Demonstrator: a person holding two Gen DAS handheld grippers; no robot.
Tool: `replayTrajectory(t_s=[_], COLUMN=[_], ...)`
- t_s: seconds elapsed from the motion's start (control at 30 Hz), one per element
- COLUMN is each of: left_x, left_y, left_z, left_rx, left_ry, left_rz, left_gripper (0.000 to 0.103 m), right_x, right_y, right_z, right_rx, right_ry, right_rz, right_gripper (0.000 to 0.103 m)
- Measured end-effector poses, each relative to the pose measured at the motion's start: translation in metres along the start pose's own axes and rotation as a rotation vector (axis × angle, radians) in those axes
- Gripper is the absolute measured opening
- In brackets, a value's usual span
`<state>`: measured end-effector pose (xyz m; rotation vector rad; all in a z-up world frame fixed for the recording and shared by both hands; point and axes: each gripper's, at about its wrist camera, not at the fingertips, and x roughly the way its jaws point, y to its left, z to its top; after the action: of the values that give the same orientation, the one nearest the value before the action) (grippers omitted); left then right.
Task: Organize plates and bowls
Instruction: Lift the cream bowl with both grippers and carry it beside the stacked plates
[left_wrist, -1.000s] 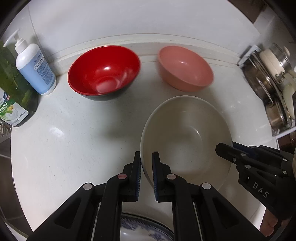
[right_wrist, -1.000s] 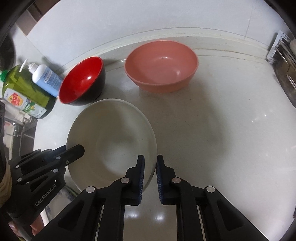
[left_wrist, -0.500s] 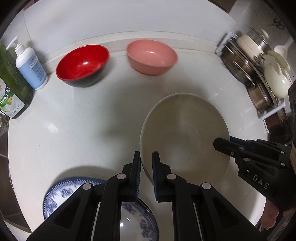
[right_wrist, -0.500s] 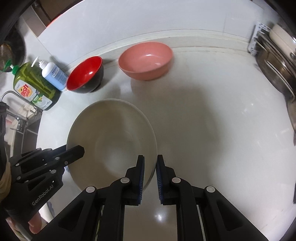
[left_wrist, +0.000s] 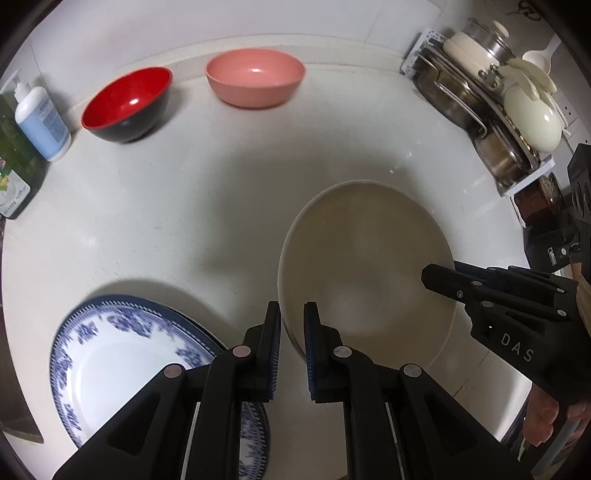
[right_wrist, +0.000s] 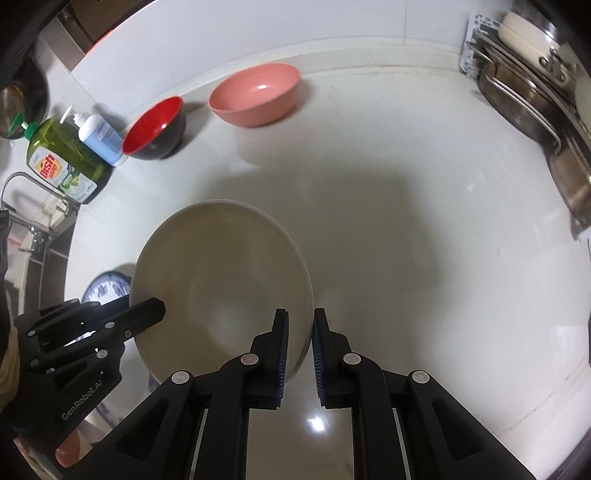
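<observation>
Left gripper (left_wrist: 291, 328) and right gripper (right_wrist: 299, 332) fingers clamping opposite rims of large cream ceramic bowl (left_wrist: 365, 273), now lifting higher above white worktop (left_wrist: 207, 206); blue-patterned white plate (left_wrist: 122, 365) emerging below, likely stacking target.

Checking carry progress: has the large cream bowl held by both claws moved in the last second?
Yes. The large cream bowl has drawn back from the pink bowl and red bowl by the wall, toward the blue-patterned plate.
</observation>
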<state>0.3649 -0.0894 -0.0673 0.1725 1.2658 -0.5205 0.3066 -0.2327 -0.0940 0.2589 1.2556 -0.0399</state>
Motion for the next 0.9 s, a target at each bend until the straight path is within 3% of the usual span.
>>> replayTrajectory(t_s=[0.5, 0.9], left_x=[0.021, 0.027], left_y=[-0.023, -0.028], left_z=[-0.017, -0.021], left_rx=[-0.013, -0.011], left_ry=[0.092, 0.108], left_rz=[-0.023, -0.029], left_gripper=[0.013, 0.016], right_x=[0.010, 0.018], right_y=[-0.025, -0.034], right_z=[-0.017, -0.027], right_rx=[0.000, 0.010], right_ry=[0.054, 0.096], right_rz=[-0.028, -0.020], right_gripper=[0.014, 0.015])
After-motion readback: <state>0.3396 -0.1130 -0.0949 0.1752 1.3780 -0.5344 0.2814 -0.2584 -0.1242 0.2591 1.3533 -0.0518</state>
